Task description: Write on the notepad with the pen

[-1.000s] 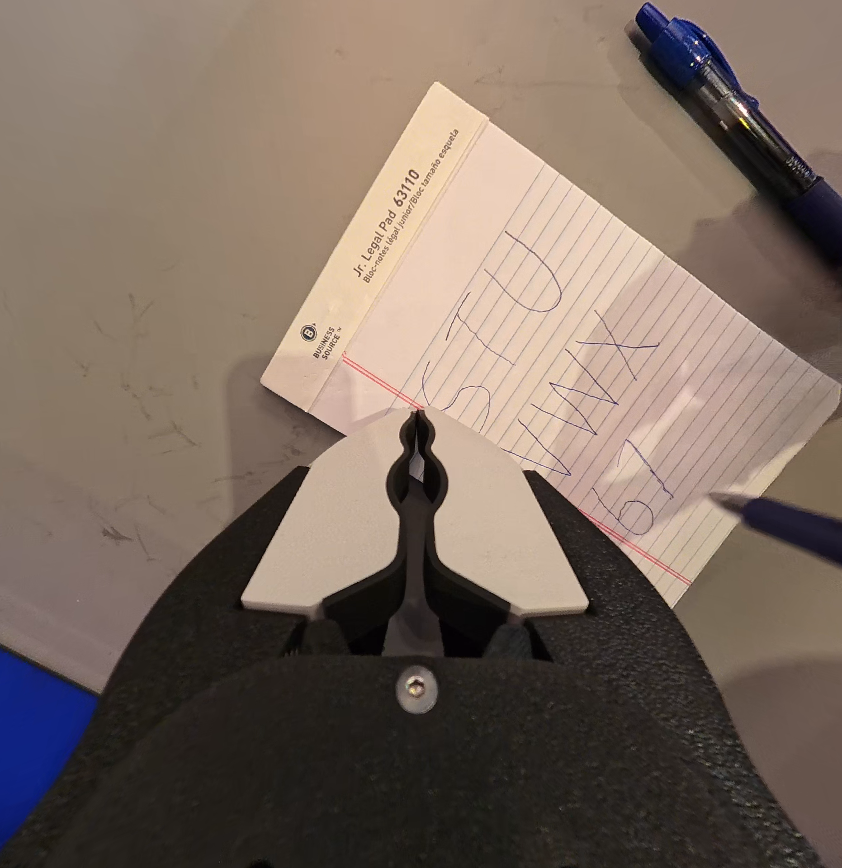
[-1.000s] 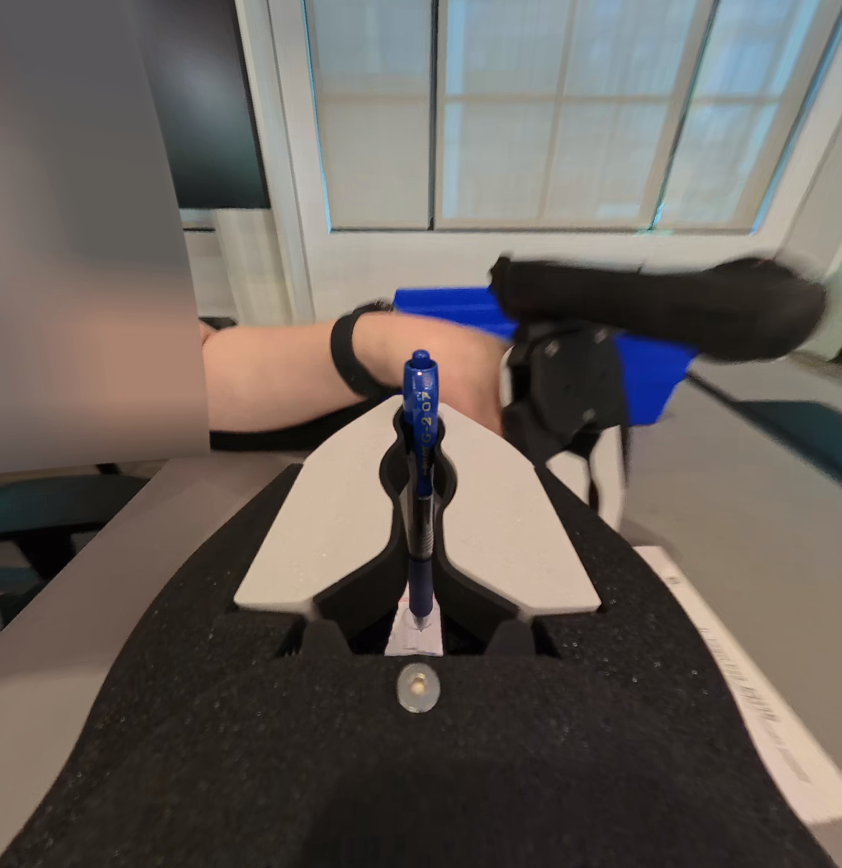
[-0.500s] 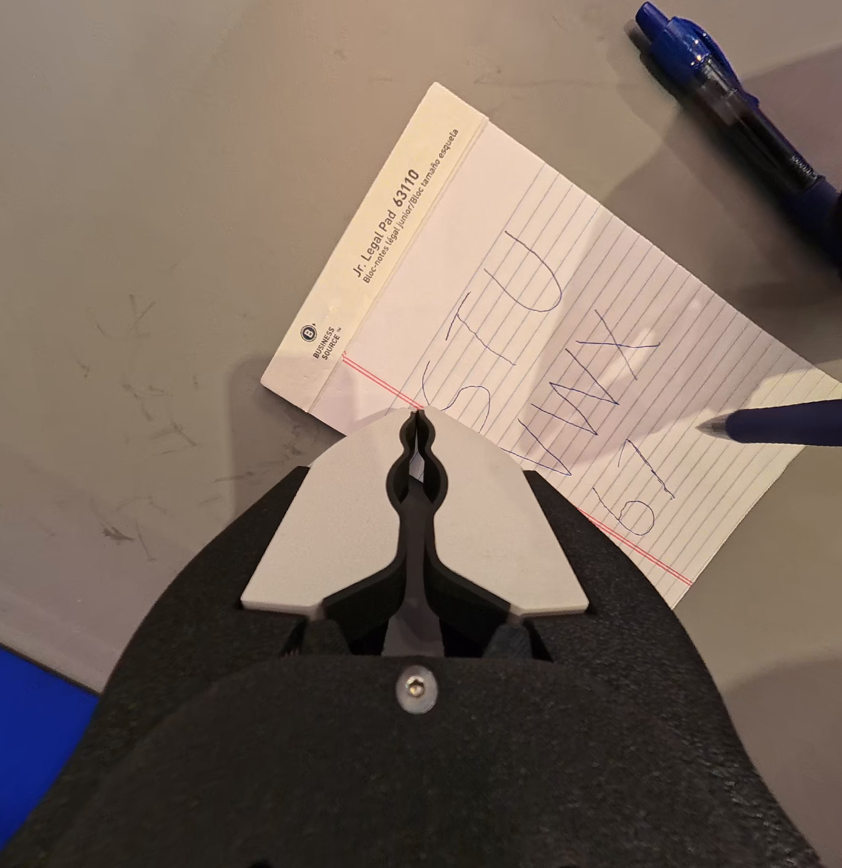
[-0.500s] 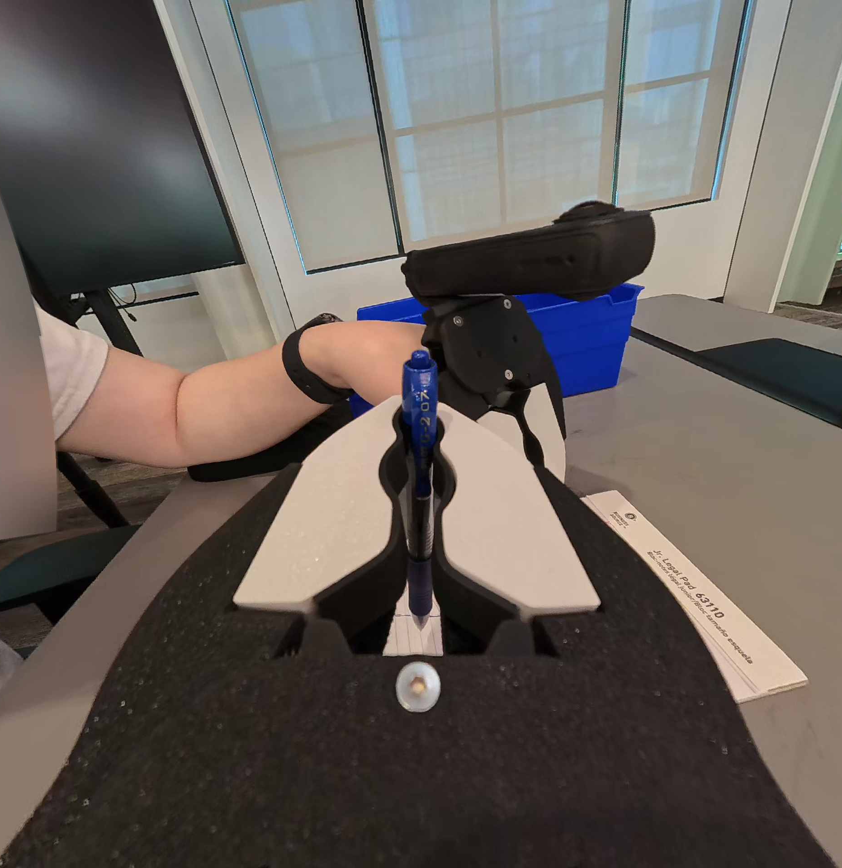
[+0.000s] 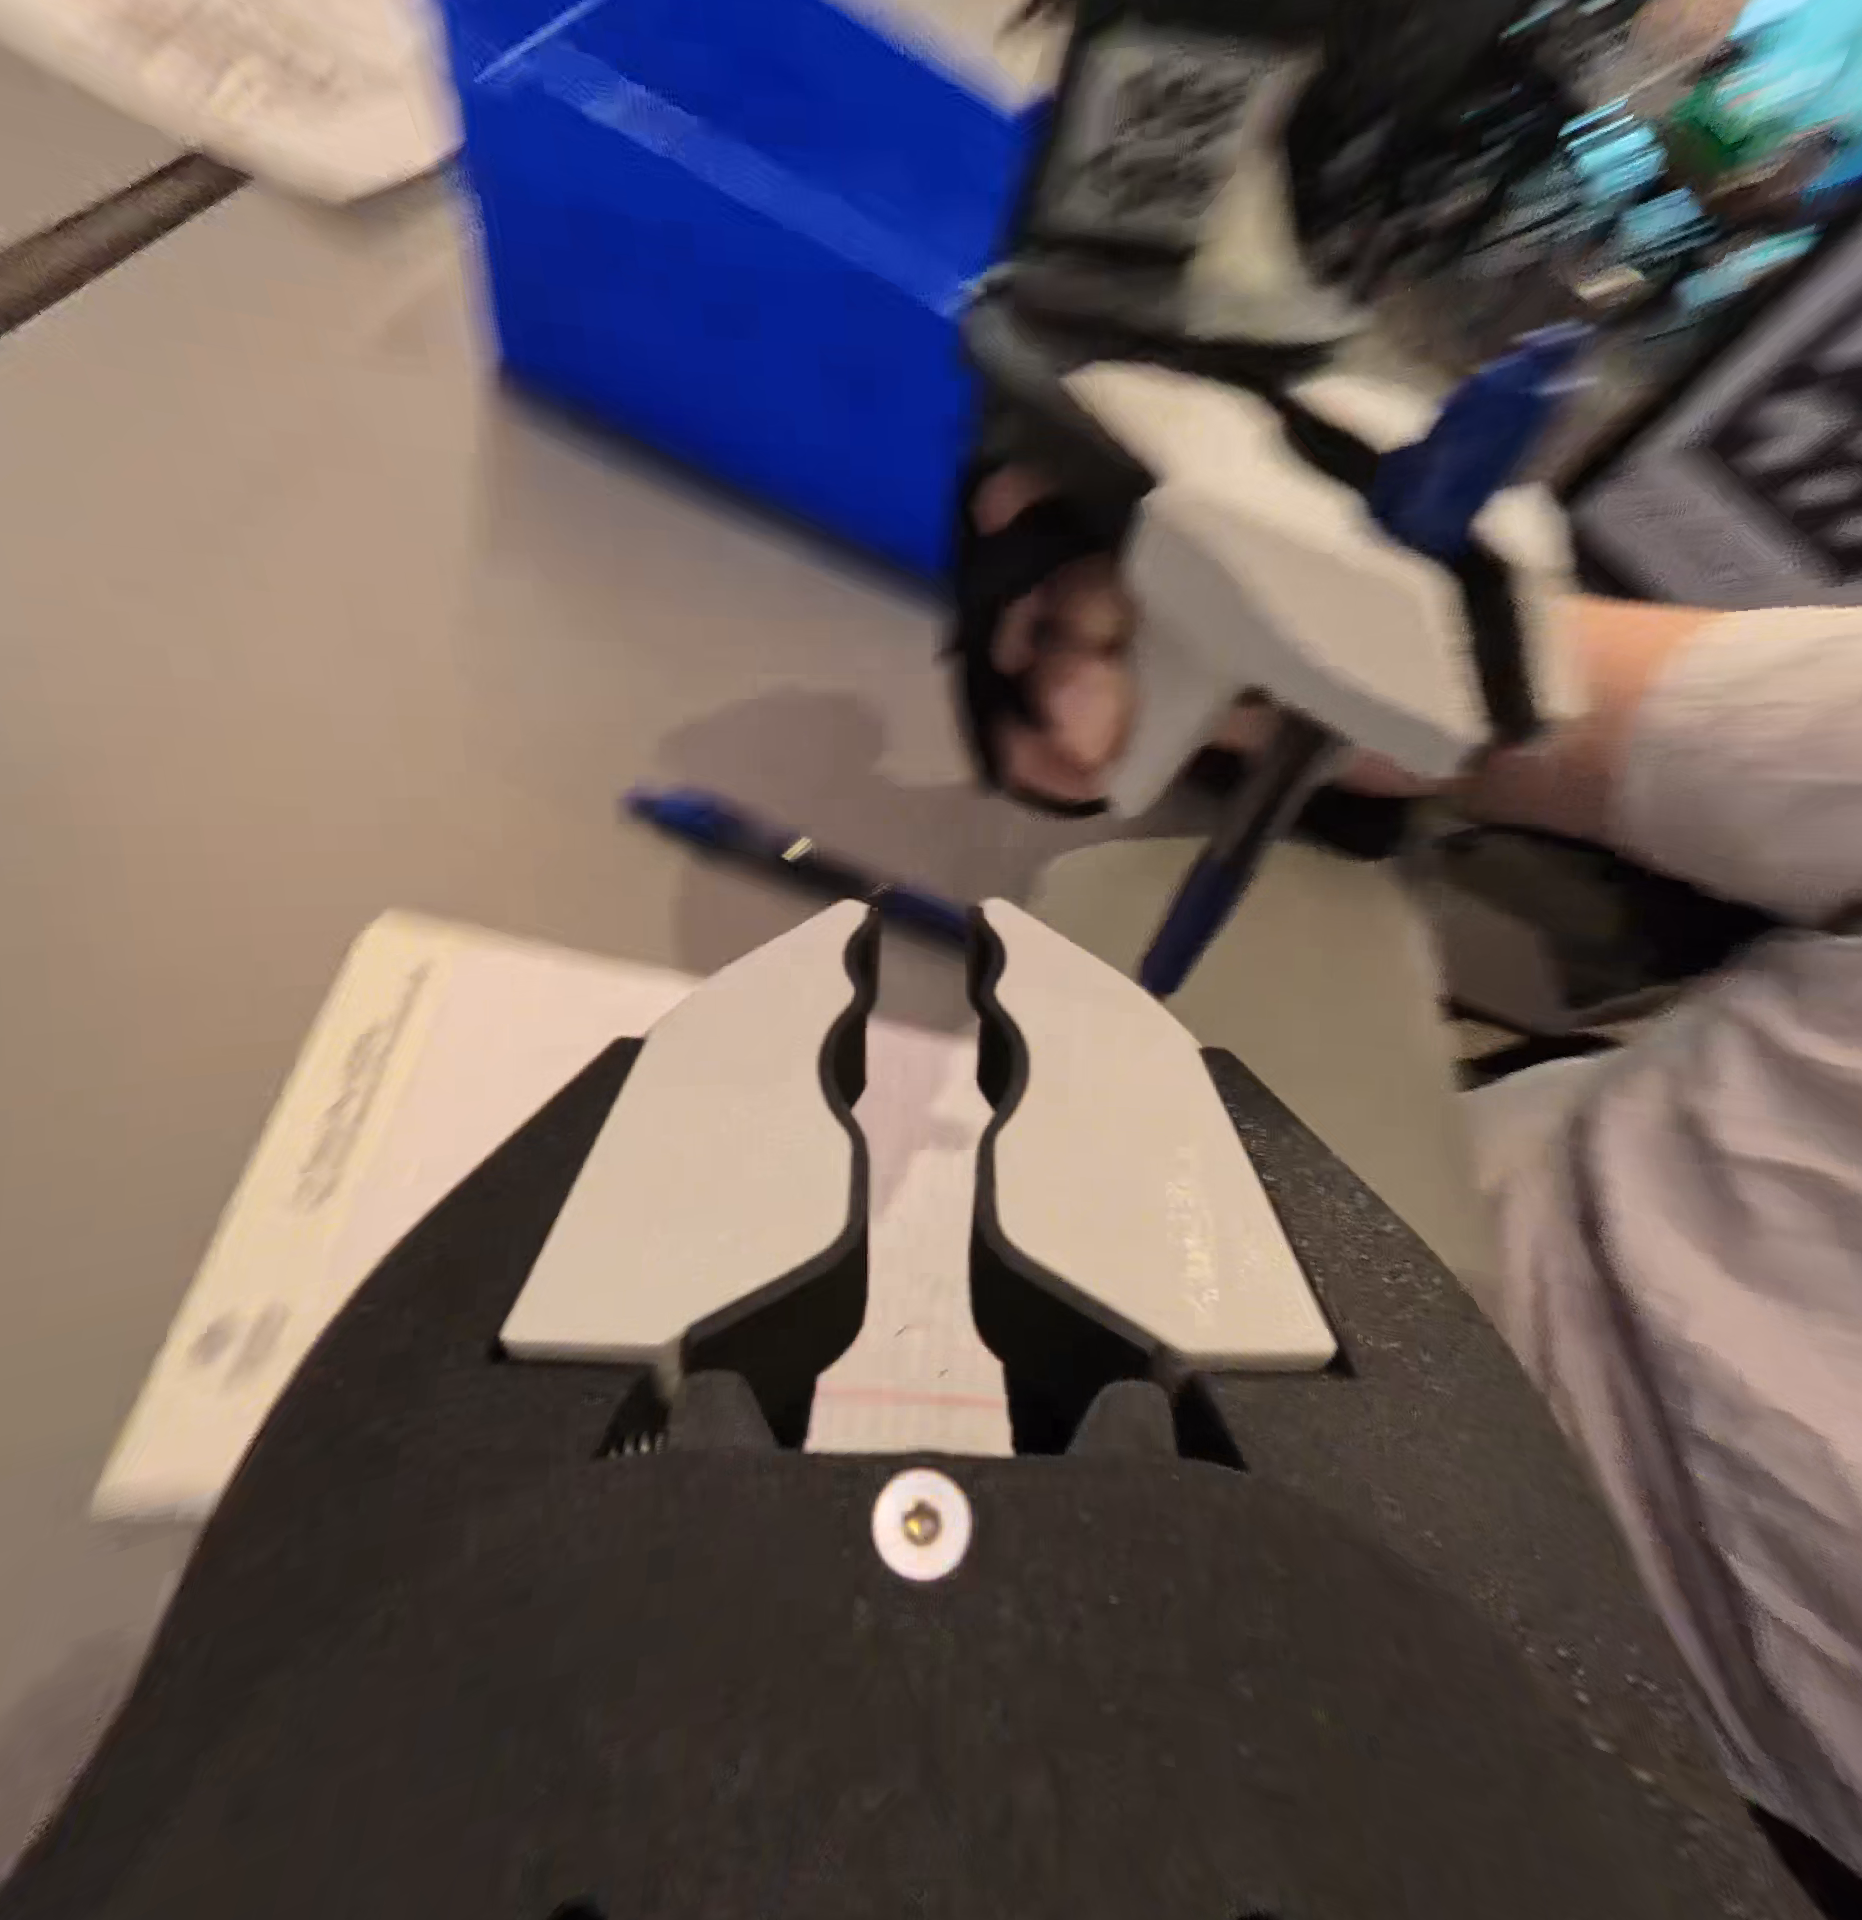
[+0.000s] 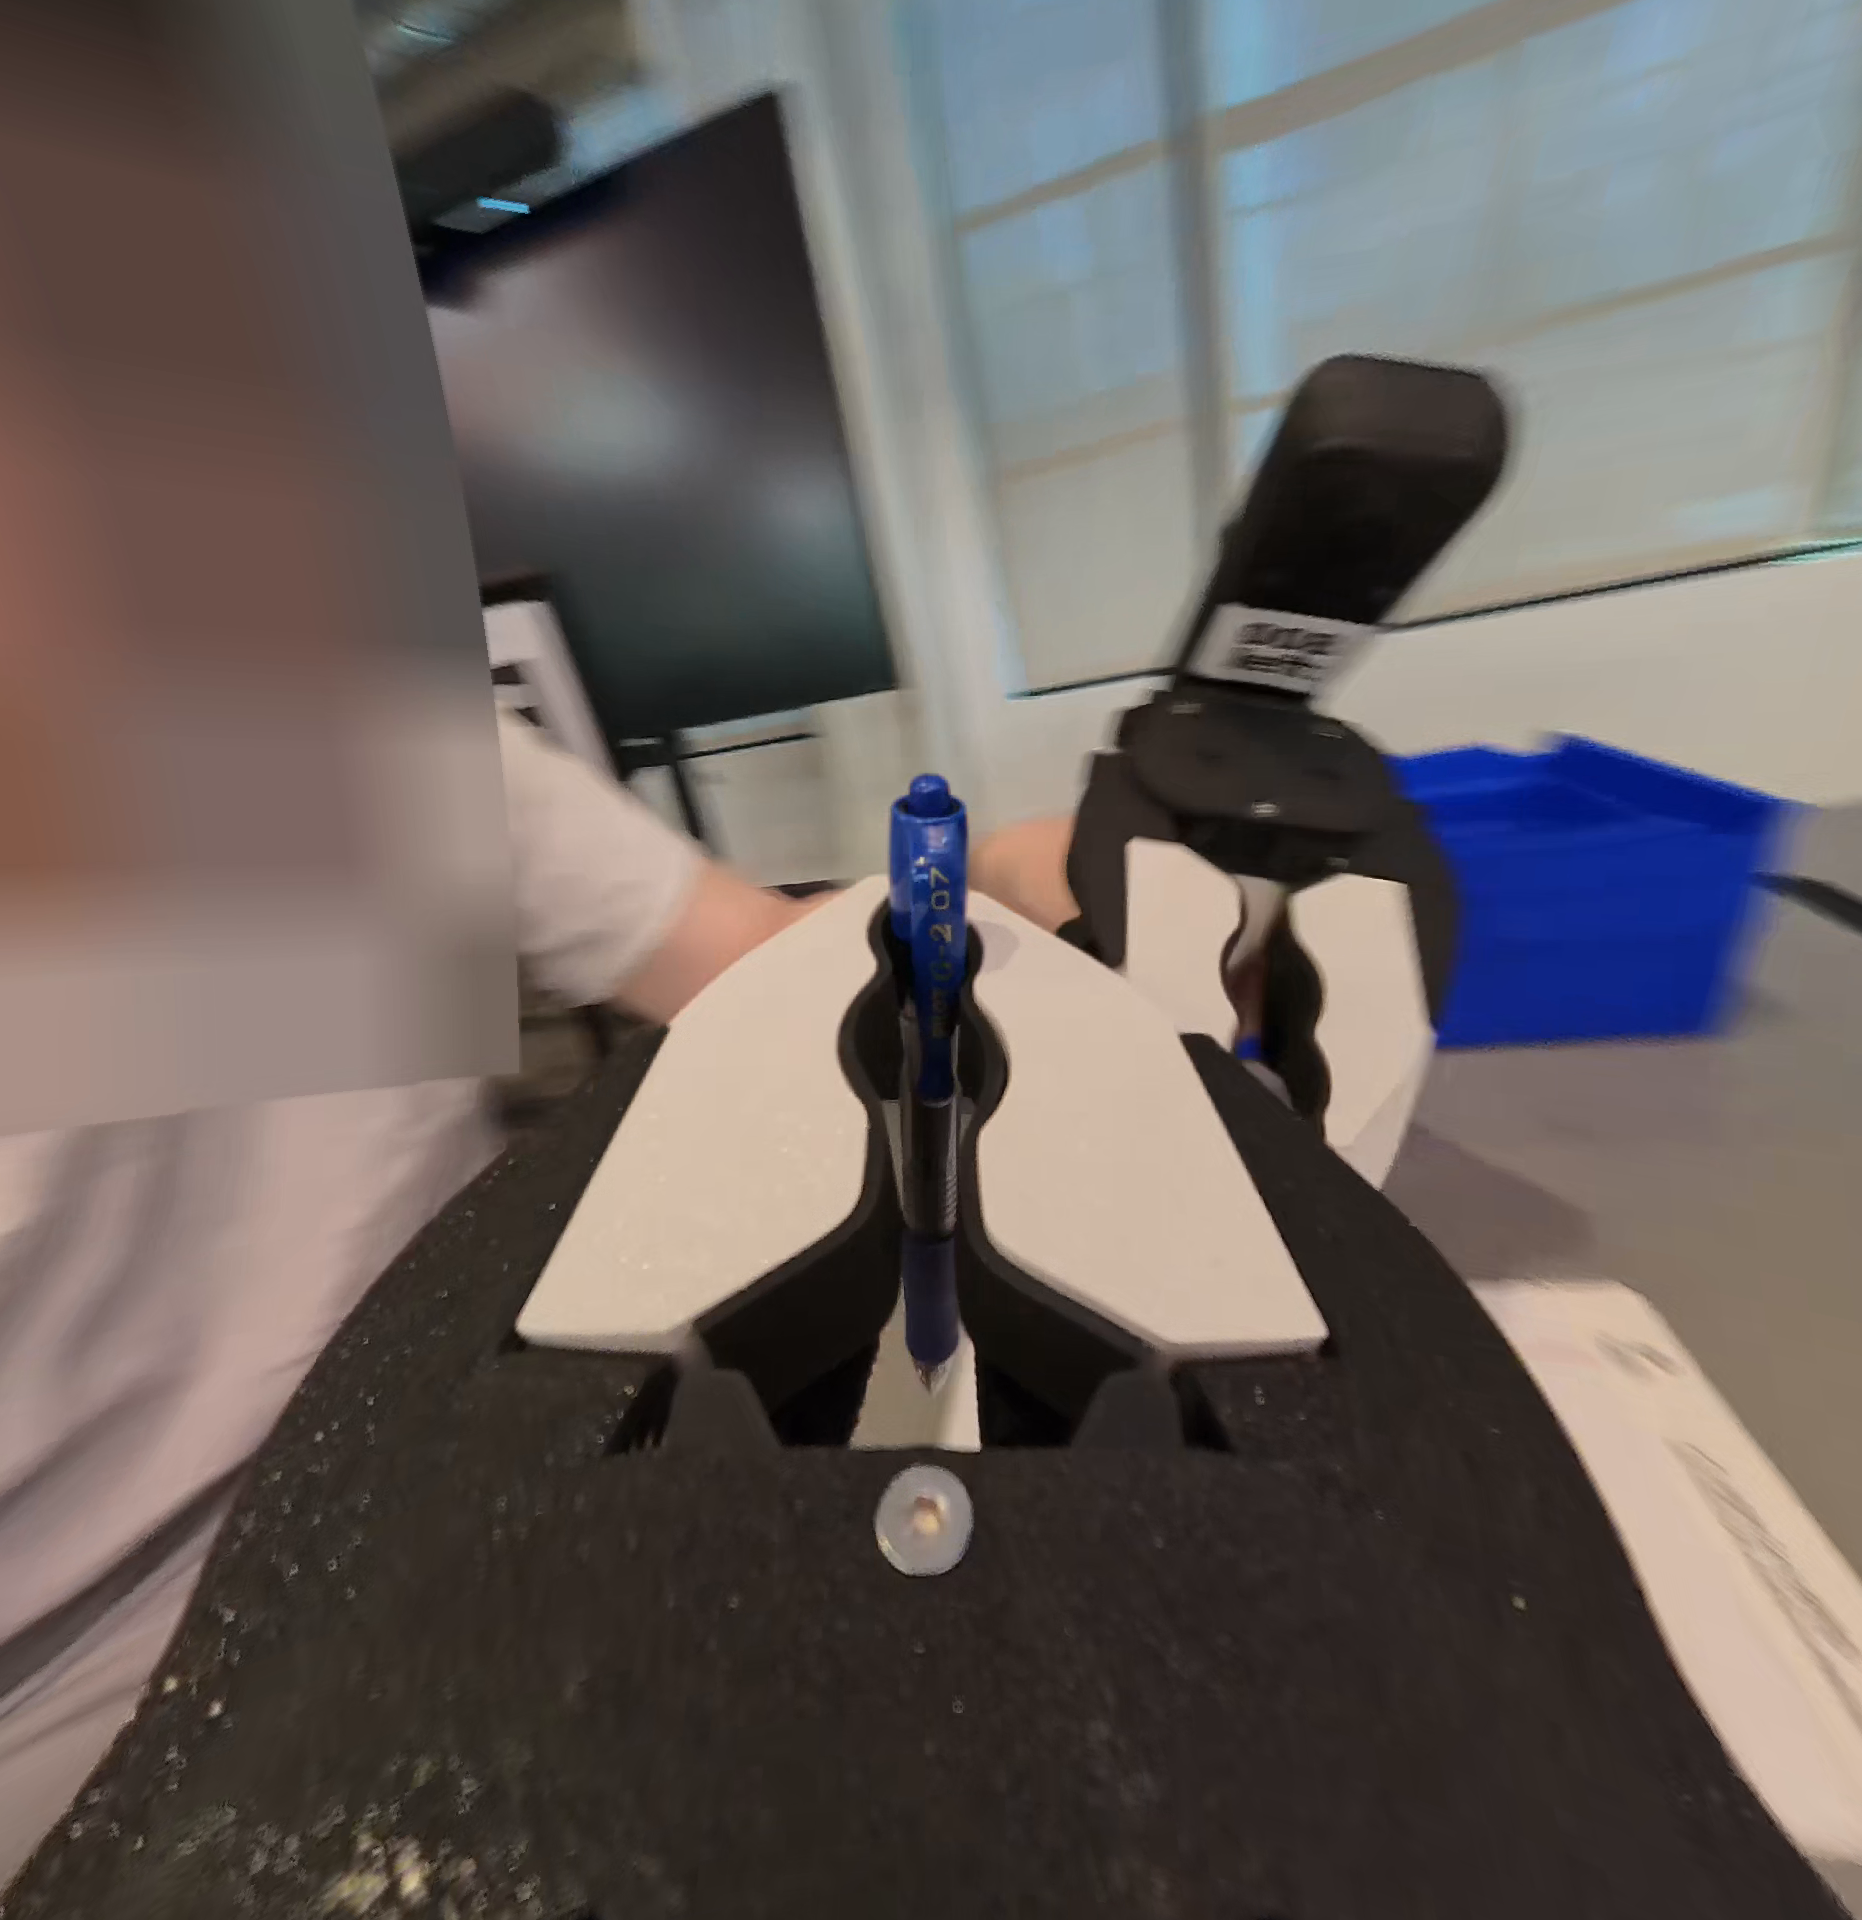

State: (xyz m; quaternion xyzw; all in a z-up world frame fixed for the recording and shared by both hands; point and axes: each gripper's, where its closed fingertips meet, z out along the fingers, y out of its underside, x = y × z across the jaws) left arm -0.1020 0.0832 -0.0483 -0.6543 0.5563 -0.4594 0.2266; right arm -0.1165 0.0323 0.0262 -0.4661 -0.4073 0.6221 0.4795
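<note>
The white lined notepad [image 5: 314, 1143] lies on the grey table under my left gripper [image 5: 925, 920], which is open, empty and raised above the pad. My right gripper [image 6: 927, 920] is shut on a blue pen [image 6: 929, 935], tip pointing down toward the camera. In the left wrist view the right gripper [image 5: 1426, 478] is blurred at the upper right, with the pen [image 5: 1207, 894] slanting down from it just beyond the pad. In the right wrist view the left gripper [image 6: 1280, 1039] hangs open ahead to the right, and the pad's edge [image 6: 1685, 1455] shows at the lower right.
A second blue pen [image 5: 761, 842] lies on the table just past the pad. A blue bin [image 5: 719, 260] stands behind it and also shows in the right wrist view [image 6: 1592, 894]. A person's sleeve [image 5: 1685, 1247] fills the right. A dark screen [image 6: 646, 416] stands behind. The gap from one gripper's tips to the other's is roughly 9 cm.
My left gripper has opened, lifted off the pad's corner and tilted up toward the bin. My right gripper has swung with the pen off the written page. Both views are motion-blurred.
</note>
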